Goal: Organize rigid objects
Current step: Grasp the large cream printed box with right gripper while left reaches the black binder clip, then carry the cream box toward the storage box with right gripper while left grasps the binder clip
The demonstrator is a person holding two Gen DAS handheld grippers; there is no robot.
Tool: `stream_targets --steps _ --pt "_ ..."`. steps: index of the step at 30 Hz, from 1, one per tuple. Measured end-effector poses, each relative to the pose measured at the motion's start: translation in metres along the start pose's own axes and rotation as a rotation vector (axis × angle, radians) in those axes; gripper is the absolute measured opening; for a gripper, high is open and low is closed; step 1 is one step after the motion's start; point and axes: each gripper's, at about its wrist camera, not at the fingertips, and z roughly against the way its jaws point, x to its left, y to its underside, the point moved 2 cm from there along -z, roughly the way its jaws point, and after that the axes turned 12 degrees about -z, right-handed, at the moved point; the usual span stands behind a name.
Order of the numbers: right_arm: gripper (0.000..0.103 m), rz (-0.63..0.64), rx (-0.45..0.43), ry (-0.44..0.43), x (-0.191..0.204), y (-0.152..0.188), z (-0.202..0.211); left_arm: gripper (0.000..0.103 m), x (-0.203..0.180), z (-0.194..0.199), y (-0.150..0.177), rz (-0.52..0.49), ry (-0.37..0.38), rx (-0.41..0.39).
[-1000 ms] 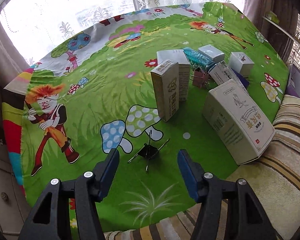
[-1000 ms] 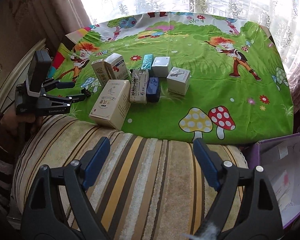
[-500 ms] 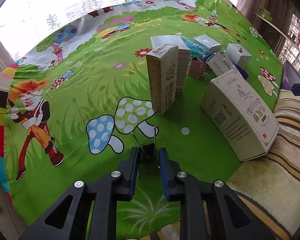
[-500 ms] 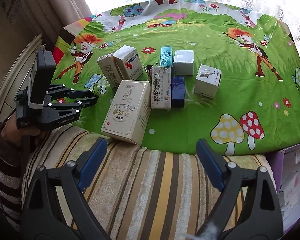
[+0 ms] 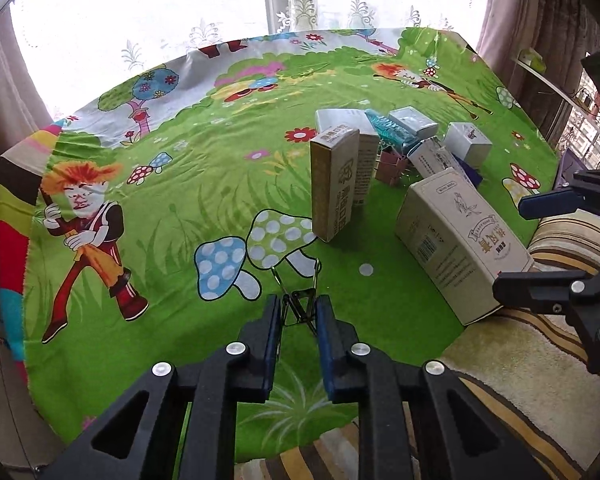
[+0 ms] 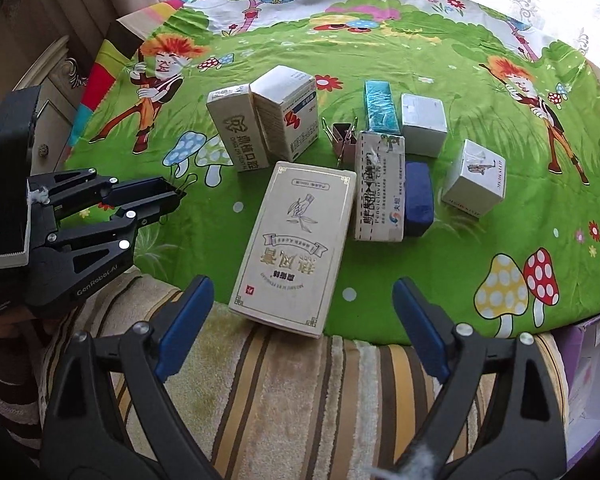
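1. Binder clip (image 5: 299,307), black, sat clamped between the blue pads of the left gripper (image 5: 298,320); jaws nearly together, pressing on the clip body, wire handles poking forward past the fingertips.
2. Clip rested low on the green cartoon cloth (image 5: 180,208), just in front of the blue-and-green mushroom print. Whether it was lifted clear of the cloth I could not tell.
3. Relative to the clip: tall upright box (image 5: 334,184) stood beyond it and slightly right; big cream box (image 6: 292,248) lay flat to the right, long axis running away from the striped cushion (image 6: 292,392), one end overhanging the cloth edge.
4. Right gripper (image 6: 300,320) hovered over the striped cushion with jaws wide, nothing between them, the cream box's near end just ahead.
5. Key relation: clip already in the left gripper, so the left hand owns the next move; destination unclear. A purple carton (image 6: 584,360) sat far right of the clip, past the cream box, possibly the bin.
6. Second, pinkish clip (image 6: 345,138) lay behind the cream box, among the small boxes.
7. Risk, my guess: the grip was on a thin springy body and could slip.
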Motion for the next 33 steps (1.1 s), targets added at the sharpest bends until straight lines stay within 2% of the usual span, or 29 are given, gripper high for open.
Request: stream_targets --steps 7,9,10,11,14,25,33 --pt "0.092 0.032 0.031 0.062 0.012 -0.003 -0.021 0.019 -0.003 0.032 0.013 0.046 -0.014 -0.076" --pt "0.086 0.038 0.045 0.067 0.014 -0.004 -0.026 0.019 -0.003 0.039 0.016 0.061 -0.017 -0.094" --pt "0.079 0.039 0.051 0.069 0.015 -0.004 -0.029 0.019 -0.003 0.042 0.018 0.067 -0.020 -0.103" --pt "0.066 0.040 0.060 0.070 0.015 -0.004 -0.031 0.019 -0.004 0.044 0.019 0.073 -0.023 -0.111" --pt "0.055 0.048 0.059 0.061 0.016 -0.001 -0.031 0.019 -0.005 0.052 0.021 0.085 -0.026 -0.130" --pt "0.055 0.092 -0.080 0.025 0.026 0.009 0.010 0.019 -0.012 0.068 0.020 0.103 -0.067 -0.149" --pt "0.055 0.097 -0.181 -0.001 0.017 0.021 0.052 0.019 -0.031 0.093 0.001 0.093 -0.038 -0.198"
